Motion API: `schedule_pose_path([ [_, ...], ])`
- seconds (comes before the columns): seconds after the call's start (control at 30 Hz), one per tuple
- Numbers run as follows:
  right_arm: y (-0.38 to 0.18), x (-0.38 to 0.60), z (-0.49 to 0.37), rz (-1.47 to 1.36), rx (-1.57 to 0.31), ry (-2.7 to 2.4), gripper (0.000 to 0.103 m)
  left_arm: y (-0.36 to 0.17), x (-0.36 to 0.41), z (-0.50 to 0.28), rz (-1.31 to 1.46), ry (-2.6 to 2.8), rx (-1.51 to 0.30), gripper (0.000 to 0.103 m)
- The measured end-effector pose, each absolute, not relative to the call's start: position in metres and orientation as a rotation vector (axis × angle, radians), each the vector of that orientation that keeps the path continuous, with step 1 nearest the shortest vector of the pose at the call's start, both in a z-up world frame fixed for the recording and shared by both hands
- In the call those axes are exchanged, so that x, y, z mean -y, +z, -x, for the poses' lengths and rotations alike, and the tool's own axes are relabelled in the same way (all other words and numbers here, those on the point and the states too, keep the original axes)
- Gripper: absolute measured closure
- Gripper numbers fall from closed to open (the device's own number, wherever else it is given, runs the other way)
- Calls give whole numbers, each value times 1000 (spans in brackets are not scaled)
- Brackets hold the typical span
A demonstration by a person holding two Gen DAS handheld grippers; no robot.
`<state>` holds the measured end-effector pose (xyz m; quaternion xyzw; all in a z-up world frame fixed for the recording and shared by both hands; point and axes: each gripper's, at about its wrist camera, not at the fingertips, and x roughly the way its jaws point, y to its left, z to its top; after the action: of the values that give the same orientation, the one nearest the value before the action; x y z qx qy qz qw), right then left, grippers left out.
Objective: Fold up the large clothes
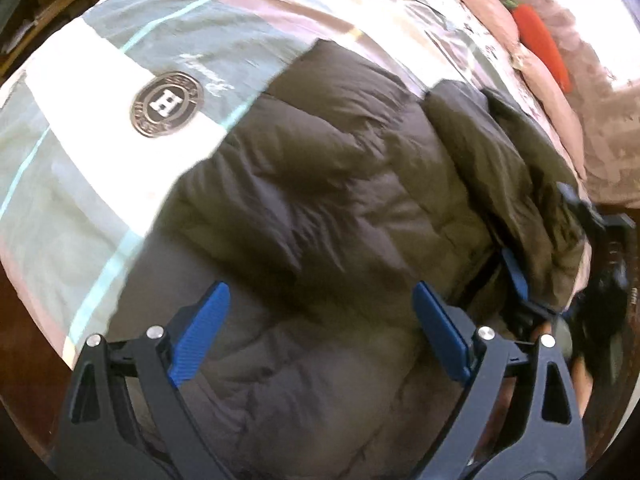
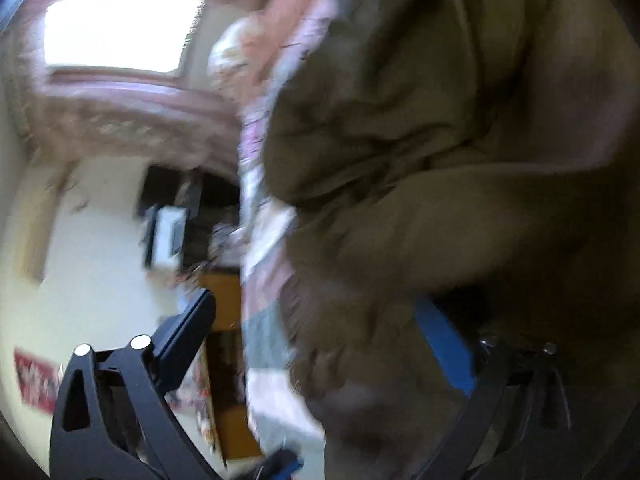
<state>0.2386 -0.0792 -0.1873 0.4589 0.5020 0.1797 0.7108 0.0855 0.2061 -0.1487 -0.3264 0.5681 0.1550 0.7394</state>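
Observation:
A large olive-brown puffer jacket [image 1: 340,200] lies spread on a bed with a striped quilt [image 1: 100,168]. My left gripper [image 1: 320,328] hovers over the jacket's near part, jaws wide open and empty. The right gripper shows in the left wrist view [image 1: 516,276] at the jacket's right edge, pressed into the fabric. In the blurred right wrist view the jacket [image 2: 460,160] fills the right side, and my right gripper [image 2: 320,332] is open with jacket fabric bunched between its fingers and over the right finger [image 2: 444,344].
An orange carrot-shaped toy [image 1: 540,44] lies on pink bedding [image 1: 480,8] at the far right. The quilt carries a round dark logo [image 1: 168,104]. Past the bed's edge stand a pale wall [image 2: 80,260] and wooden furniture [image 2: 224,360].

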Motion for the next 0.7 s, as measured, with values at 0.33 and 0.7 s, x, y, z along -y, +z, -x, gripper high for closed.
schedule_pose_path([
  [0.33,-72,111,-214,-863,-913,742,89,-152,-226,-82,742,378,-1250,9],
  [0.7,-139,165,-72,-342,-1420,554,32,-150,-191,-89,707,330,-1260,9],
])
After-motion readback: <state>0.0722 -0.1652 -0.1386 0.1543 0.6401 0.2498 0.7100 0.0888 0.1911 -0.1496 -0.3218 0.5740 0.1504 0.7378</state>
